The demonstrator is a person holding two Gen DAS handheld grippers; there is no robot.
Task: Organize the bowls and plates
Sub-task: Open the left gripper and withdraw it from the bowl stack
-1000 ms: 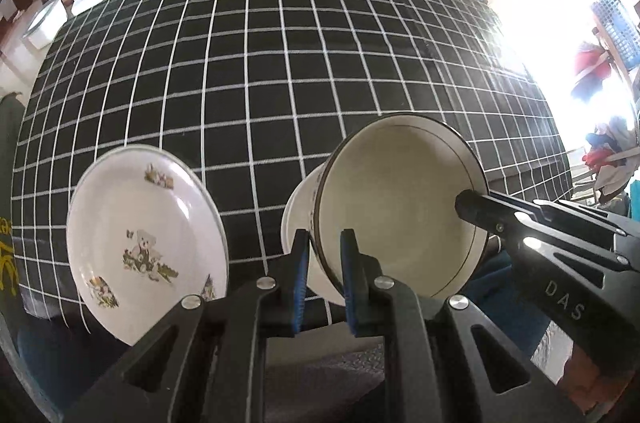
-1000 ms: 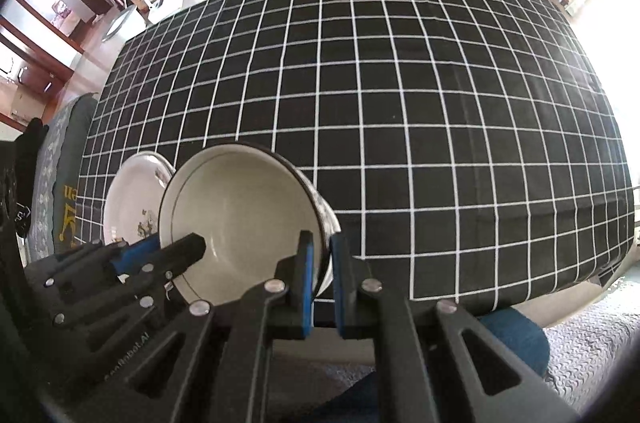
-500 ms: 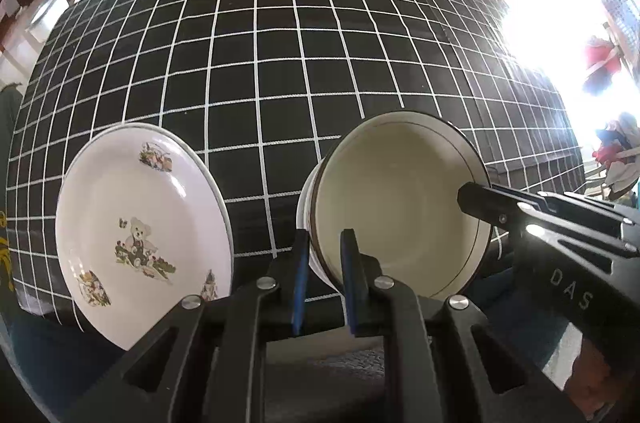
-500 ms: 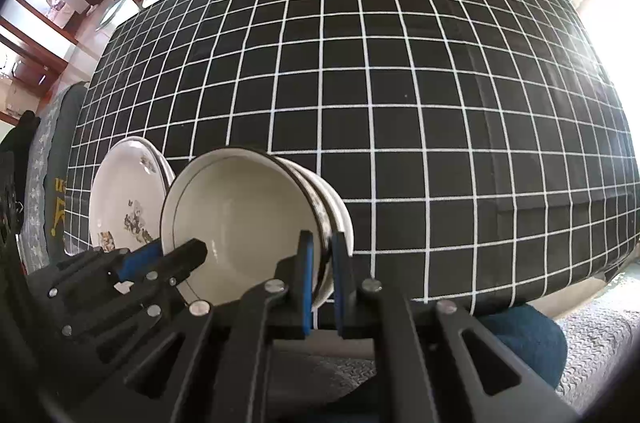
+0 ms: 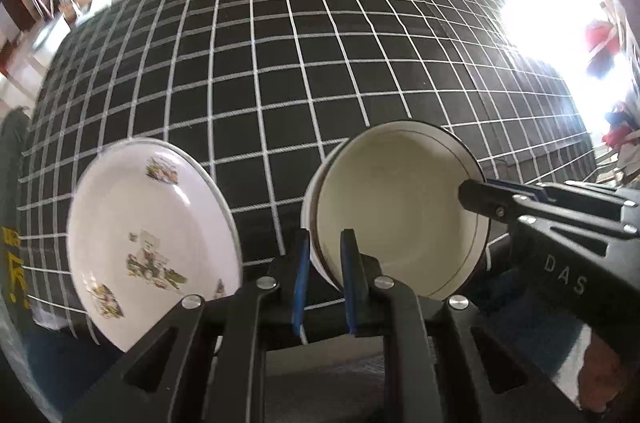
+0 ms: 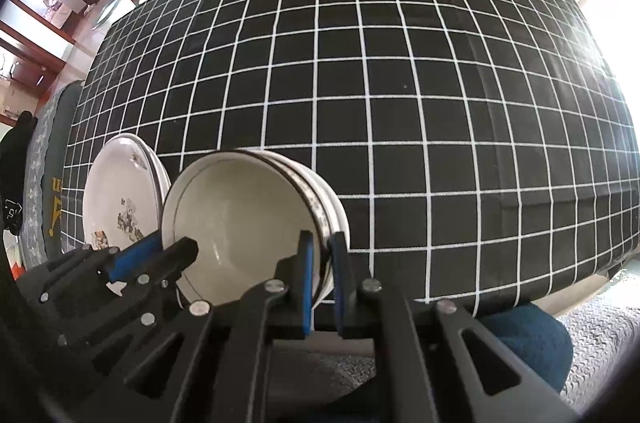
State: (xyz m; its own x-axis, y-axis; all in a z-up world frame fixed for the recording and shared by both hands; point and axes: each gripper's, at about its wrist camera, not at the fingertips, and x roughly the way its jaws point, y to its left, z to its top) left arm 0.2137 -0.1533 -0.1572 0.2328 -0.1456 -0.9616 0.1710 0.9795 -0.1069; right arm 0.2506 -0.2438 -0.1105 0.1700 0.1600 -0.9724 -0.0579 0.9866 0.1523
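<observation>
A stack of nested cream bowls (image 5: 400, 219) with dark rim bands is at the table's near edge, tilted toward me. My left gripper (image 5: 324, 243) is shut on the top bowl's near-left rim. My right gripper (image 6: 322, 247) is shut on the opposite rim of the bowls (image 6: 240, 215). Each gripper also shows in the other's view: the right gripper (image 5: 476, 197) and the left gripper (image 6: 172, 255). To the left of the bowls lie white plates (image 5: 152, 247) with a bear picture, seen again as plates (image 6: 116, 207). Whether the bowls rest on the cloth is hidden.
A black tablecloth with a white grid (image 6: 400, 83) covers the table, bare beyond the dishes. The front edge runs just below the bowls, with a blue cushion (image 6: 524, 339) under it. Shelves and furniture stand past the far edge. A hand (image 5: 600, 383) holds the right gripper.
The left gripper has sunk toward the table, so the plates and cloth look nearer. The top bowl now sits more evenly into the bowls beneath it. Both grips are unchanged.
</observation>
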